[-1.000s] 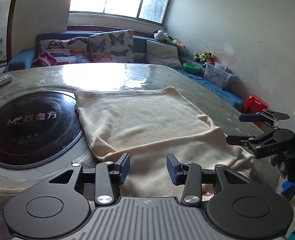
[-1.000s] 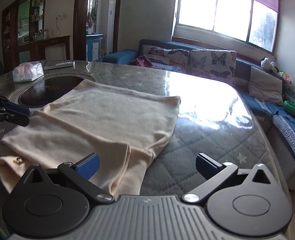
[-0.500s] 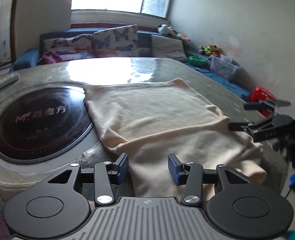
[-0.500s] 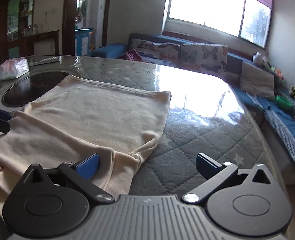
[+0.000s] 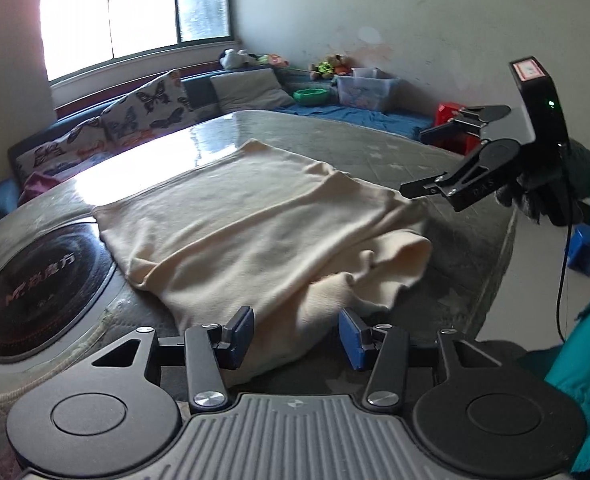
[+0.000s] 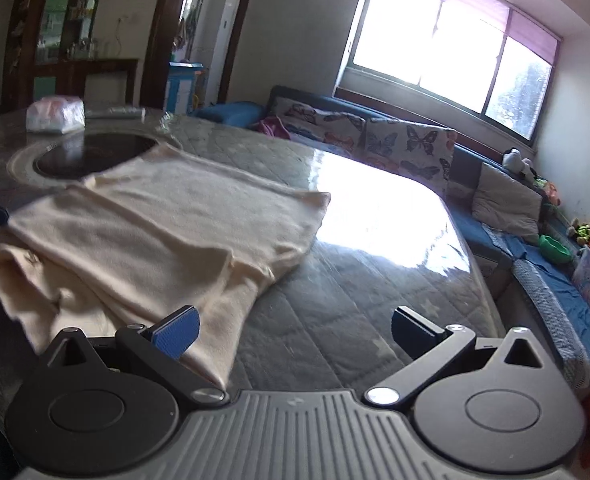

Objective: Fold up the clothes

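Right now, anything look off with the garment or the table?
The cream garment is bunched and rumpled at its near end, not flat, and its far corner overlaps the black round cooktop set in the table. Both grippers are open, holding nothing.

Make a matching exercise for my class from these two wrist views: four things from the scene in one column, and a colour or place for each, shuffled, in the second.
Things
1. folded garment
2. round cooktop
3. butterfly cushion
4. bowl

Descriptions
A. green, on the bench by the wall
B. black glass, set into the tabletop
C. cream, lying flat on the table
D. patterned, leaning on the blue sofa under the window

Pairs: 1-C, 2-B, 3-D, 4-A
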Demonstrator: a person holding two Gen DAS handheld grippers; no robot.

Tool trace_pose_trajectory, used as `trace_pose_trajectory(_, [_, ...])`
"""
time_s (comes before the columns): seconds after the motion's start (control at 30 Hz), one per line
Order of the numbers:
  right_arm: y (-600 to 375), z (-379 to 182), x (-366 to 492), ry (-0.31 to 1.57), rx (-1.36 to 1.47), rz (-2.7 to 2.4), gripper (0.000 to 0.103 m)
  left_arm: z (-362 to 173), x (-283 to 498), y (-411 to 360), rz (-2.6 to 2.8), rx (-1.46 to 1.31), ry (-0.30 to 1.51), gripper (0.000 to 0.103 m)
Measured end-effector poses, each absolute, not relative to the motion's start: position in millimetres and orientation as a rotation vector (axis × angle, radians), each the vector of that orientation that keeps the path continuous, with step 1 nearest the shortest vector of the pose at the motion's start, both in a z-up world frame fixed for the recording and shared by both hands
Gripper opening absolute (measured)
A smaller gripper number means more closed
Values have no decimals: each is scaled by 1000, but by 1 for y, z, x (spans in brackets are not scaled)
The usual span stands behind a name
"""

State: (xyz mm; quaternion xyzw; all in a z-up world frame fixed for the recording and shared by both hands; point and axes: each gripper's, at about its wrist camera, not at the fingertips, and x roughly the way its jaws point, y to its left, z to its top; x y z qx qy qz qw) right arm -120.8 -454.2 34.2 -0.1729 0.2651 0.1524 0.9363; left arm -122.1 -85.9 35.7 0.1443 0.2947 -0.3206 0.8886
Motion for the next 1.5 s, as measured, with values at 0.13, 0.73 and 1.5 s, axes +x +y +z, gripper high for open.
trace_pose_trajectory(0.13, [-459,24,-126,570,-360,310,103,31,-124,-96,-684,352,597,50])
trace_pose_trajectory(0.73, [-456,47,-148,562,-453,505,103,21,-126,-116,-723,427,512,31])
trace_pose_trajectory(1.5, [-372,41,-121,635,-576,814,17,41,-86,-93,-741,227,542,16])
